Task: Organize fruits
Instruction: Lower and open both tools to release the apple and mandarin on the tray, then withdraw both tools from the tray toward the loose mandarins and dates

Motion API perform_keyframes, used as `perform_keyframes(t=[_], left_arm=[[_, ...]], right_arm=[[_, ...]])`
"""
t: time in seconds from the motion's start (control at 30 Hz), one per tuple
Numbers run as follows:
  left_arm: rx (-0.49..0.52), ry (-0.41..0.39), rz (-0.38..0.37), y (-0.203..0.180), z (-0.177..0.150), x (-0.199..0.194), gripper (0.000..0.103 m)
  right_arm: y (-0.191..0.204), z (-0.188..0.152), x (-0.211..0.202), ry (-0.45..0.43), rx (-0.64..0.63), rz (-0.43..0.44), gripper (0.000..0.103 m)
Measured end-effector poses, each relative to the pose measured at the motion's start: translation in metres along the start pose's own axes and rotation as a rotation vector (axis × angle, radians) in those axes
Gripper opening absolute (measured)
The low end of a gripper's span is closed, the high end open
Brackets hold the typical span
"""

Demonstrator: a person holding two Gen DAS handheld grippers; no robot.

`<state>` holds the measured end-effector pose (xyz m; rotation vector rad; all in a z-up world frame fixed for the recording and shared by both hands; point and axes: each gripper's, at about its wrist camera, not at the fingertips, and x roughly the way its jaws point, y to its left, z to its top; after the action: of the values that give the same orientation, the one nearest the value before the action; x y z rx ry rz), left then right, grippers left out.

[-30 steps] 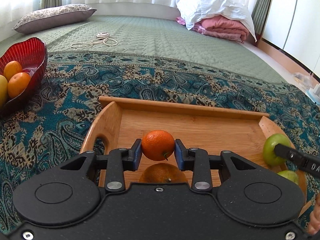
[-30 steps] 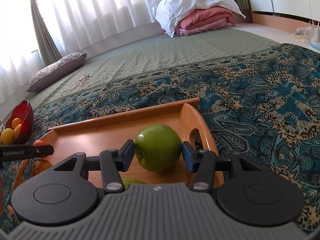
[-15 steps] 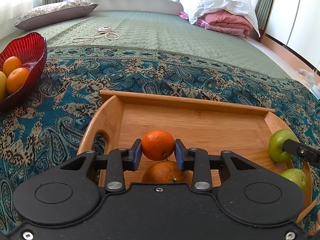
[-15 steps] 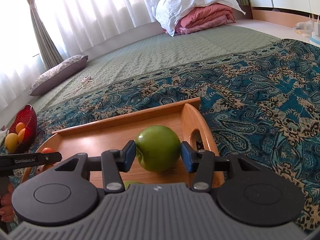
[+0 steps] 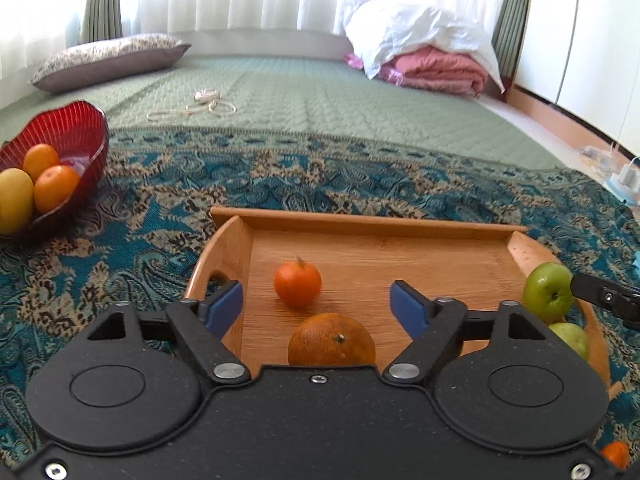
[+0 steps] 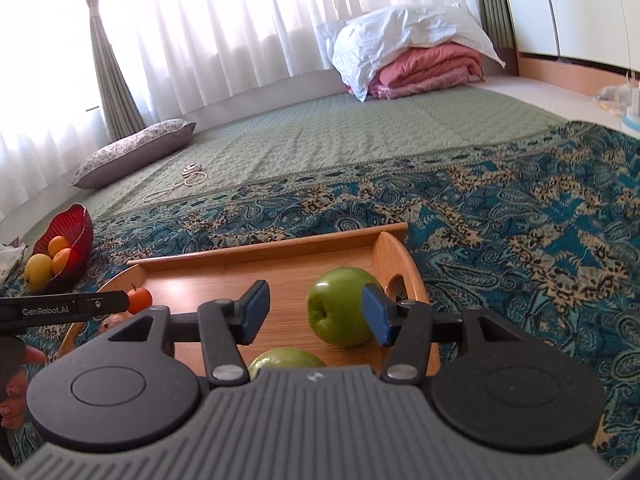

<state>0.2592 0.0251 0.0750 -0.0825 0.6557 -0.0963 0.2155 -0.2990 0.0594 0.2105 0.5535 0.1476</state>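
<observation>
Item 1, my left gripper (image 5: 316, 304): fingers spread, jaws just opened, nothing pinched. The tangerine (image 5: 297, 283) sits loose on the tray (image 5: 360, 222) between them, an orange (image 5: 331, 345) at 6 o'clock of it.

Item 2, my right gripper (image 6: 314, 312): fingers apart, jaws just opened. The apple (image 6: 340, 306) rests on the tray against the right finger and clear of the left. A second apple (image 6: 286, 358) lies at 7 o'clock, half hidden by the gripper body.

Left view only: an orange fruit (image 5: 616, 453) off the tray at 5 o'clock.

Right view only: a hand (image 6: 18, 384) at 9 o'clock.

Surroundings: red bowl (image 5: 76, 128) of fruit at 10 o'clock on the blanket (image 5: 132, 216), pillow (image 5: 108, 60), cord (image 5: 196, 106), folded bedding (image 6: 424, 66).
</observation>
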Motion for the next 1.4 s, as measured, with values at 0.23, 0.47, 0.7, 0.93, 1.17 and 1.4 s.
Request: perform_keyframes(t=[0.23,0.47,0.7,0.93,1.17,1.4], left_arm=[[0.053,-0.08,-0.025,-0.006,-0.016,-0.045,0.092],[0.068,-0.131,-0.056,-0.014,-0.041,-0.082,0.098],[0.073,-0.153,-0.066,-0.02,-0.072,-0.106,0.101],[0.073,-0.144,-0.067,-0.021,-0.103,-0.116,0.103],[0.08,-0.14,-0.052,-0.021,-0.13,-0.119,0.103],[0.069,-0.122,-0.044,-0.019,-0.15,-0.115,0.103]], right_arm=[[0.014,-0.008,-0.027,-0.057,-0.098,-0.018,0.085],[0.031,-0.025,-0.053,-0.109,-0.218,-0.031,0.093],[0.037,-0.05,-0.075,-0.136,-0.269,-0.013,0.103],[0.04,-0.079,-0.095,-0.167,-0.313,-0.023,0.103],[0.03,-0.107,-0.105,-0.191,-0.294,-0.065,0.103],[0.018,-0.129,-0.107,-0.181,-0.259,-0.124,0.103]])
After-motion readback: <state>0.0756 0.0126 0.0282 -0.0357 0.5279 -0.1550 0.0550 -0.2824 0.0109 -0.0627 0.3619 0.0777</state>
